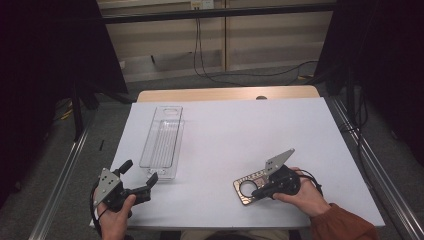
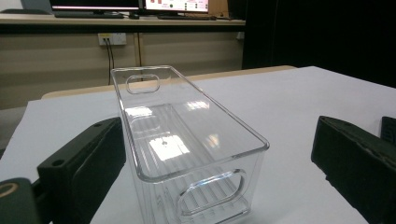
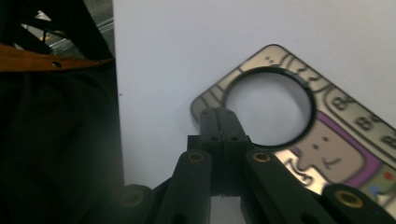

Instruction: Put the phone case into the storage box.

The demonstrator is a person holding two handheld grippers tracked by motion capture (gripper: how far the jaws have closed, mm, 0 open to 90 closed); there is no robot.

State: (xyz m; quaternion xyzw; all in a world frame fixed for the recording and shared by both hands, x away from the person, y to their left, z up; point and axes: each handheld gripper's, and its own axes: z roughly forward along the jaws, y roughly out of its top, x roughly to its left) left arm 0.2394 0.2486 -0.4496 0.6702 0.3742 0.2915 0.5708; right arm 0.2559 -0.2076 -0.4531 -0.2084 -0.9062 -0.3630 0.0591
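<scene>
So the right tool (image 3: 219,116) has its 2 jaws clenched flat together, tips sitting right at the black rim of the round hole in a flat card-like plate (image 3: 327,140). Can't really tell if the tips pinch the rim or just rest over it. The plate is thin and metallic-looking with rounded corners, 1 big circular cutout ringed in black, and cartoon-style printing: a little face, outlined letters, a purple band and a red dot near the corner. It lies flat on the white surface (image 3: 187,46), close to the person's edge, on the right side.

From the high view the plate (image 1: 245,187) is just a small brownish rectangle with a hole, partly under the right tool (image 1: 257,191), and none of the artwork is readable. What that view does give is the layout: the right hand (image 1: 300,195) wrapped round the tool body, the grey plate on top pointing up and away, and the clear plastic bin (image 1: 162,142) well apart on the left.

The left tool (image 1: 140,174) is released, jaws spread wide, near the bin's close end. The left gripper view puts the bin (image 2: 187,140) right between those 2 jaws without contact: long, see-through, ribbed floor, an oval handle slot at each end, nothing inside. That view also shows monitors (image 2: 130,5) on a desk behind.
</scene>
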